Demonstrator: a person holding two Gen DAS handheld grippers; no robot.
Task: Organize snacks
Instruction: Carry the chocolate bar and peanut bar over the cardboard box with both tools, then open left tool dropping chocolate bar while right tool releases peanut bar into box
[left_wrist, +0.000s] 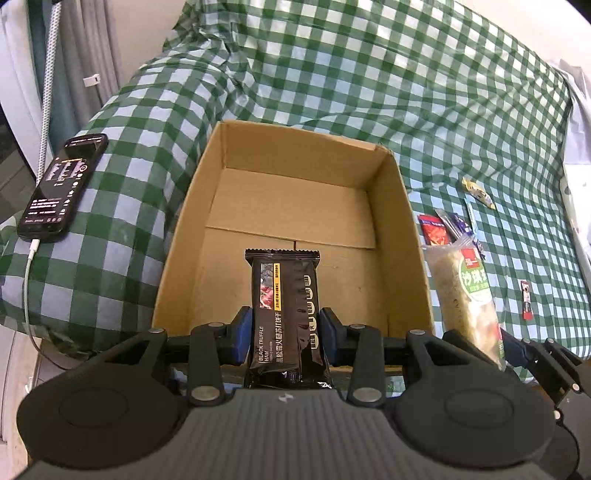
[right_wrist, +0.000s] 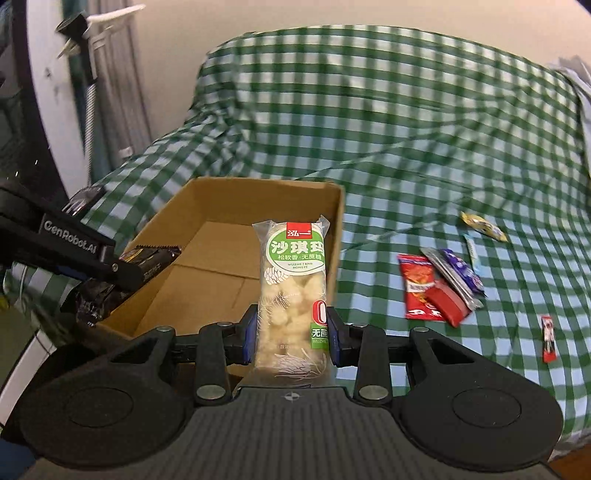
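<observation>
My left gripper (left_wrist: 286, 330) is shut on a black truffle-ham cracker pack (left_wrist: 284, 295), held over the near edge of an open cardboard box (left_wrist: 395, 206) whose inside shows only bare cardboard. My right gripper (right_wrist: 291, 328) is shut on a clear rice-crisp bar pack with a green label (right_wrist: 293, 280), just right of the box (right_wrist: 332, 206). The right view shows the left gripper (right_wrist: 122, 267) with the black pack (right_wrist: 147, 256) at the box's left rim. The rice-crisp pack (left_wrist: 469, 295) also shows in the left view, right of the box.
The box sits on a green-checked cloth (left_wrist: 369, 74). Several small snack packets (right_wrist: 439, 284) lie on the cloth right of the box, with a yellow one (right_wrist: 482, 226) and a red stick (right_wrist: 549, 338) farther off. A phone (left_wrist: 62, 188) on a charging cable lies to the left.
</observation>
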